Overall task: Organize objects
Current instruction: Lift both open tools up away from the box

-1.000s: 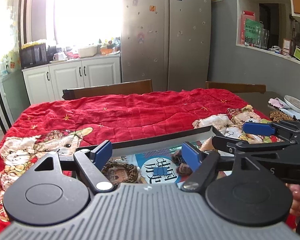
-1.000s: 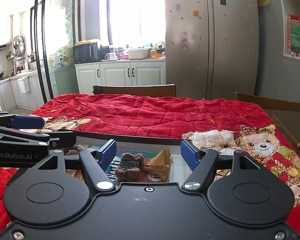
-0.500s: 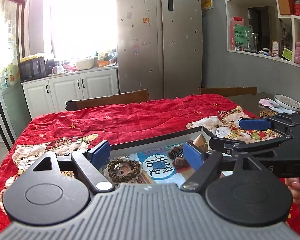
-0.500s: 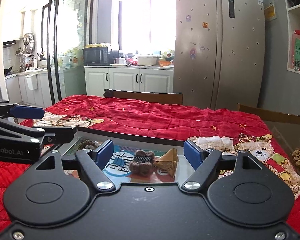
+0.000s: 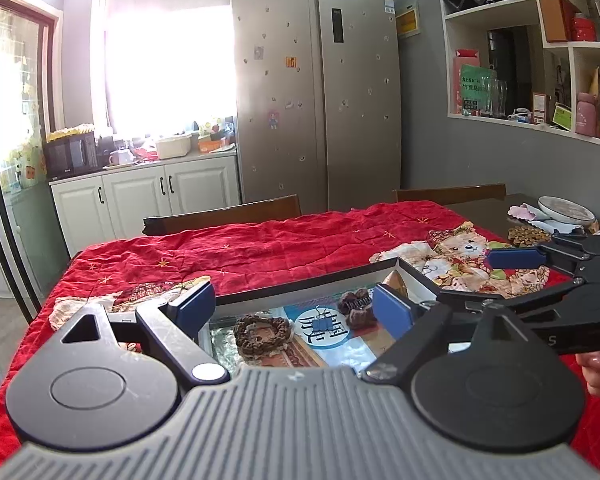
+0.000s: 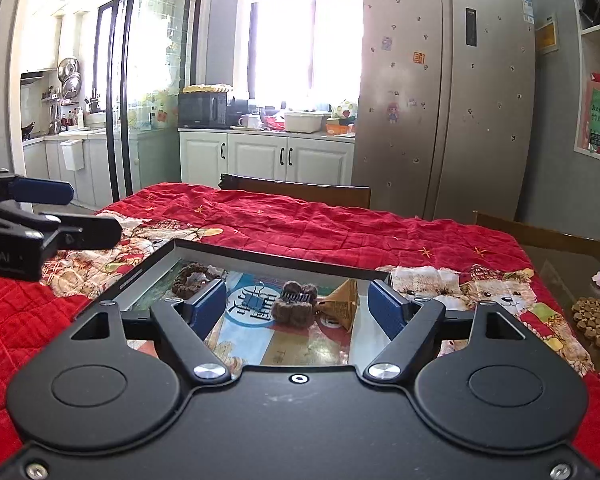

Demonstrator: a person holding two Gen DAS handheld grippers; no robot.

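Tray (image 6: 148,270) (holding hair claw (image 6: 294,306)) lies below right gripper (image 6: 296,308), jaws apart.

Left claw (image 5: 294,306) and right claw (image 6: 296,306), both spread wide

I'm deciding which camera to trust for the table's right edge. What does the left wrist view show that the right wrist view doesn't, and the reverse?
Only the left wrist view: a plate at the table's far right, wall shelves with a pink bottle, and the right gripper from the side.

Only the right wrist view: the kitchen behind the sliding glass door, and the left gripper from the side.

Both: the tray, bead bracelet, brown hair claw, blue binder clip, paper cone, red quilt, fridge.
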